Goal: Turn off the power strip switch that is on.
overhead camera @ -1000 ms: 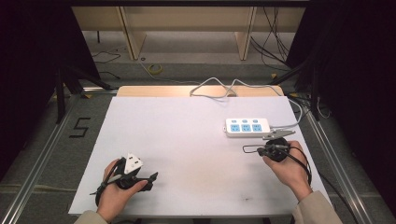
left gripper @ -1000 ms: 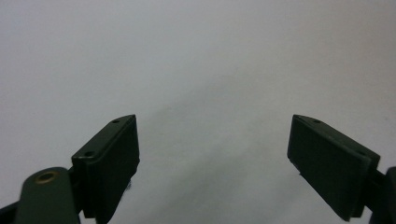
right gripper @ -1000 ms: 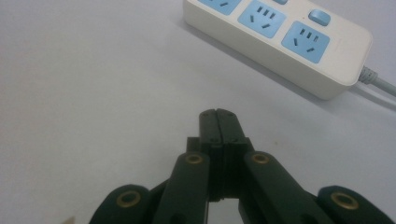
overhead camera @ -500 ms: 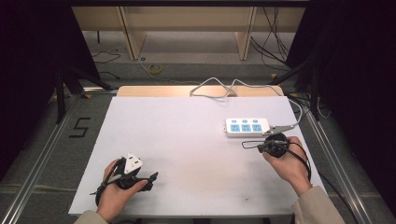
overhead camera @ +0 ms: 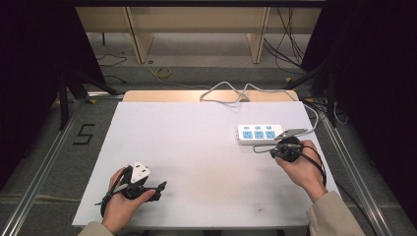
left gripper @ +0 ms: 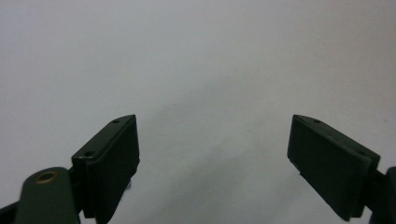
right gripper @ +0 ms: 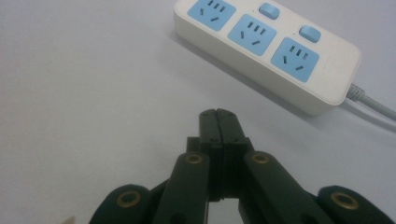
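Right tool (right gripper: 218,115), jaws closed and empty, points at the white power strip (right gripper: 266,39) just ahead on the desk (overhead camera: 196,142). Left tool (left gripper: 212,144) rests open. Approach slowly, tip centred on a switch.

white power strip (overhead camera: 259,134) w/ three blue sockets & two blue switches, lying flat, face up, on the counter (overhead camera: 196,147) nr its far right corner; white cord (overhead camera: 231,91) runs off the far edge.
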`<state>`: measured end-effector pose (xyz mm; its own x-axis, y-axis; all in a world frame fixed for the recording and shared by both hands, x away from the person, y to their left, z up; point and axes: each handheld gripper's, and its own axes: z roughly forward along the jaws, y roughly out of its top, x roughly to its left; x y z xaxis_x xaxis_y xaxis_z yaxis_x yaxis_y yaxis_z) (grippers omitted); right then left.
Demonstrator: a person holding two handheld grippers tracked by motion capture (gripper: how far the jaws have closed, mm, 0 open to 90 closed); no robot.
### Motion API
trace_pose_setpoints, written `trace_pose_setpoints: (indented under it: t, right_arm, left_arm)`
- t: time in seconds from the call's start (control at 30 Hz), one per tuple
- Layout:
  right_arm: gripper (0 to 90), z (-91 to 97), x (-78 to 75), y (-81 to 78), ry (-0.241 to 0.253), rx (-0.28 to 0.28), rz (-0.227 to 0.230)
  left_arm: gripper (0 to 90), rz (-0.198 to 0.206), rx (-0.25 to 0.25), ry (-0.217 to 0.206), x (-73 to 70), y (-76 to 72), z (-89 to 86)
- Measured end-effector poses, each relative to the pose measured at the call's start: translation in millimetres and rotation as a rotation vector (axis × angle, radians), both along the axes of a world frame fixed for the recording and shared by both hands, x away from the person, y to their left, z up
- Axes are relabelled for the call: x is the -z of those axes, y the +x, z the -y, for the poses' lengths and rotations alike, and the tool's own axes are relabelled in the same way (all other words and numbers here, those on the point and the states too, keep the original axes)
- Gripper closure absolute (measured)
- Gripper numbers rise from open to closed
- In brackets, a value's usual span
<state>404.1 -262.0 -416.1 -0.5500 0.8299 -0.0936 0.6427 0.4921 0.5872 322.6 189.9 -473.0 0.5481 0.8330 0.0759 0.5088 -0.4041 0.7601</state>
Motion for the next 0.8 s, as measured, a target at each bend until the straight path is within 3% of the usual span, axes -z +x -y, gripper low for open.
trace_pose_setpoints:
  t: [0.8]
  right_arm:
    - [90.0,-7.7,-5.0,15.7,-0.022,-0.013,-0.018]
  left_arm:
    - [16.4,0.000,0.001,-0.002,0.4,0.1,0.5]
